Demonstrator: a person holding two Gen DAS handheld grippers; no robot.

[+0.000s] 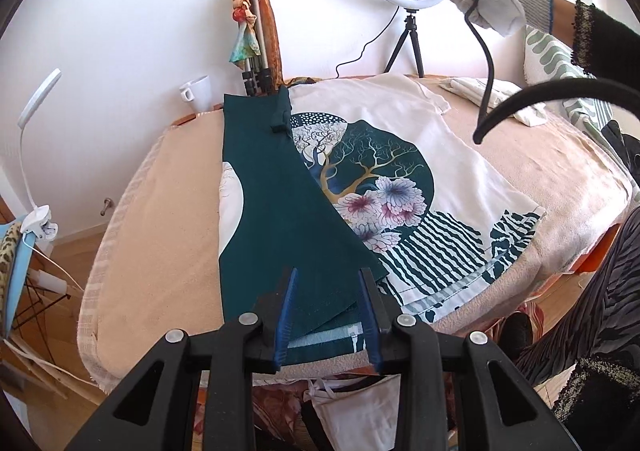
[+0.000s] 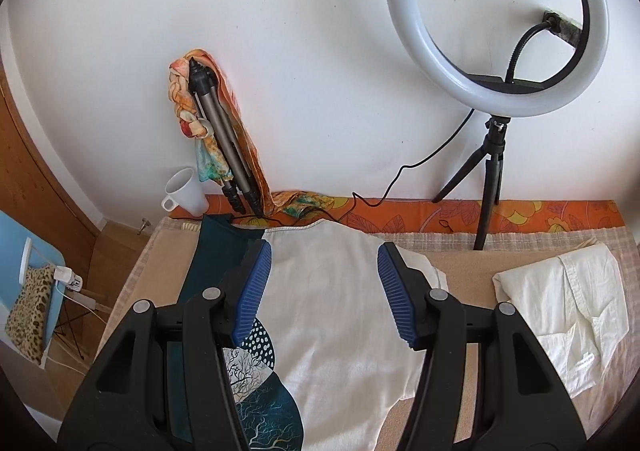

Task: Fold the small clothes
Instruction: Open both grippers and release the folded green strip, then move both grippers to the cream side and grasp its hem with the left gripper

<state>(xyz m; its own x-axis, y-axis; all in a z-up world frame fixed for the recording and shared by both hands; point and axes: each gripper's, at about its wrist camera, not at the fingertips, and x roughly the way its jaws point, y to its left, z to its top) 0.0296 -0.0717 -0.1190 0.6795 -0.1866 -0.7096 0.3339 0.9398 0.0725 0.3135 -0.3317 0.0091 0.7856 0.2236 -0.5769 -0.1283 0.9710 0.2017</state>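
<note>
Shirt (image 1: 400, 187): flat on table (image 1: 160, 243), left side folded over, teal back up.
Left gripper (image 1: 328, 315): at near edge, jaws partly apart, hem between pads; grip unclear.
Right gripper (image 2: 324, 291): raised above shirt, jaws wide, empty.
White garment (image 2: 560, 303): far right corner.

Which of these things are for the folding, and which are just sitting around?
For the folding:
- printed T-shirt, dark green side folded over
- left gripper, over the shirt's near hem
- right gripper, raised, nothing between its fingers

Just sitting around:
- white mug
- ring light on its tripod
- folded tripod with scarf
- cream shirt
</note>
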